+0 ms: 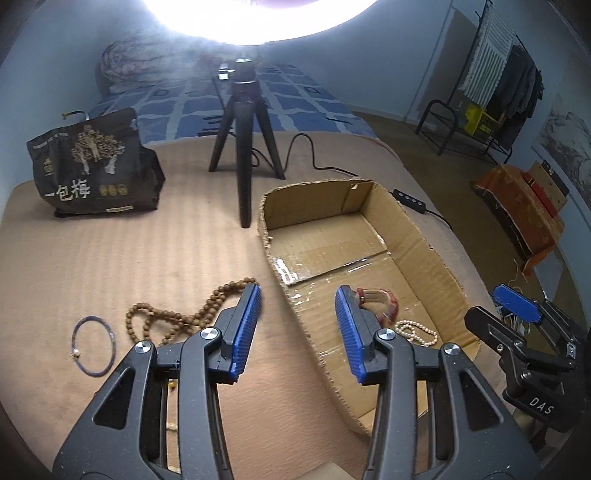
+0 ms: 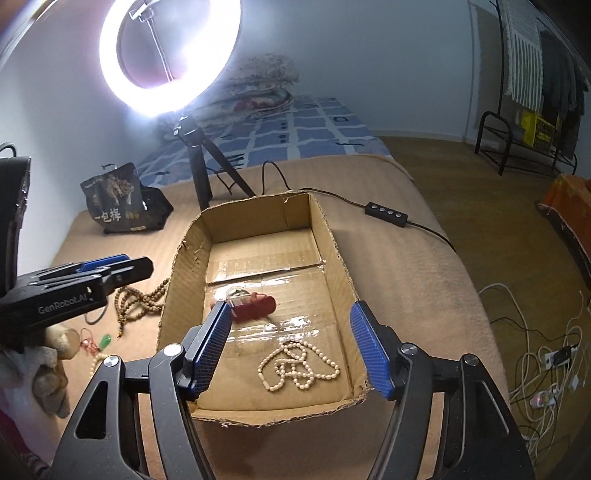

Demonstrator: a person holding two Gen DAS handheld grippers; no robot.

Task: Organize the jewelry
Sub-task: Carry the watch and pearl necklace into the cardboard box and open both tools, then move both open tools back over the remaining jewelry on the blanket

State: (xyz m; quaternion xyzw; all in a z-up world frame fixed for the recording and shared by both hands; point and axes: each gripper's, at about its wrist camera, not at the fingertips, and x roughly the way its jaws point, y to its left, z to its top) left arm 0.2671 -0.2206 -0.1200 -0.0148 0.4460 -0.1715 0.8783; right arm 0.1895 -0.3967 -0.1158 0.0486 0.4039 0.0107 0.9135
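Both tools empty: left tool (image 1: 298, 325) spread wide over the box rim (image 1: 295, 306), right tool (image 2: 290, 347) spread above the pearl strand (image 2: 295, 365) in the box; risk: brown bead necklace (image 1: 177, 314) on the bed may slip or snag on cardboard if pinched by one loop.

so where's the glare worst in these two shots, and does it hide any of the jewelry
Left wrist view: the ring light blows out the top edge and hazes the bed behind; the brown beads stay clear. Right wrist view: the ring light is a white ring with a bleeding halo, and tape on the box floor glints near the red bracelet, but the pearl strand reads fine. Both show fisheye bending.
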